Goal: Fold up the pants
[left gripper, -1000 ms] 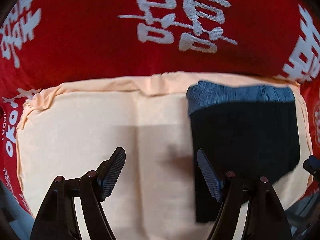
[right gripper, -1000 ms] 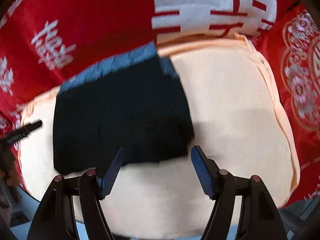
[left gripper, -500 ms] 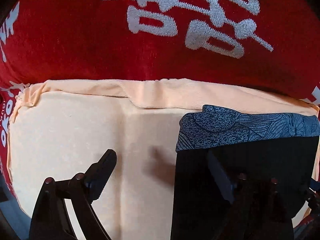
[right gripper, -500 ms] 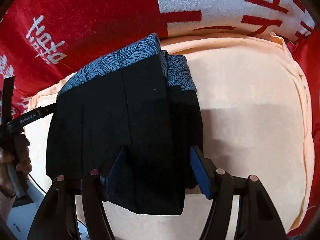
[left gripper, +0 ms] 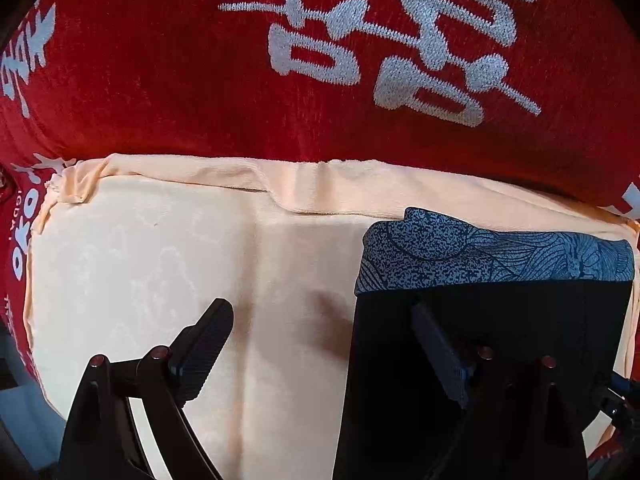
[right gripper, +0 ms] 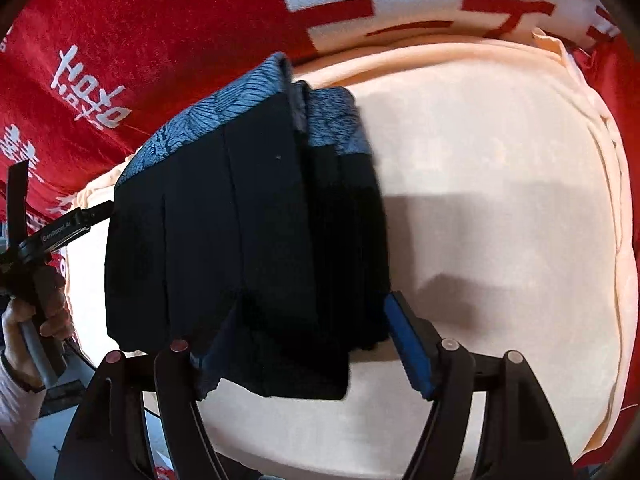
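Both hand-held grippers, left (left gripper: 324, 344) and right (right gripper: 312, 344), have dropped over the folded pants (right gripper: 248, 240) and just widened (nothing gripped), so the fold looks finished.

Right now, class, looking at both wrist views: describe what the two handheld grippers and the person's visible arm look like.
Both the left gripper and the right gripper have black angular linkage arms with reddish pivot pins and dark blue ribbed pads. The hand shows a white sleeve, and white lettering marks the bar of the tool that it grips.
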